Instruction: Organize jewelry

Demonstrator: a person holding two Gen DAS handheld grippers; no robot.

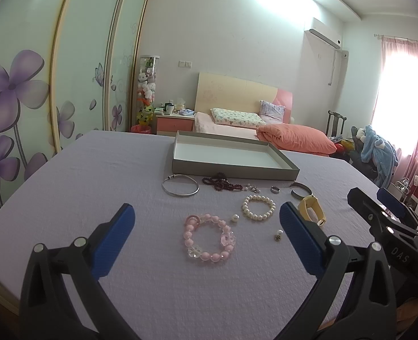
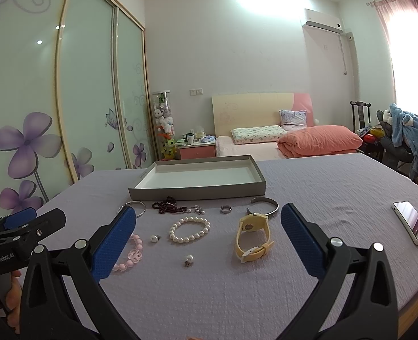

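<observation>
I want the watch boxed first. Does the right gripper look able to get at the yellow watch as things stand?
Probably yes. The right gripper is open and empty, and the yellow watch lies just ahead between its fingers on the cloth, apart from the pearl bracelet, with nothing covering it.

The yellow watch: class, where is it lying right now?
In the right wrist view the yellow watch lies on the cloth right of the white pearl bracelet, just in front of the open silver cuff.

- Lying flat, one grey tray (image 1: pixel 231 170)
- Lying out, two beaded bracelets: one pink bracelet (image 1: pixel 209 239), one white pearl bracelet (image 1: pixel 259 206)
- Sitting loose, two pearl earrings (image 1: pixel 234 218) (image 1: pixel 278 234)
- Lying by the tray: one silver bangle (image 1: pixel 180 188), one open cuff (image 1: pixel 300 190), one ring (image 1: pixel 274 189), one dark bead strand (image 1: pixel 223 184)
- Resting, one yellow watch (image 2: pixel 251 236)
- Lying apart, one phone (image 2: pixel 412 222)
</observation>
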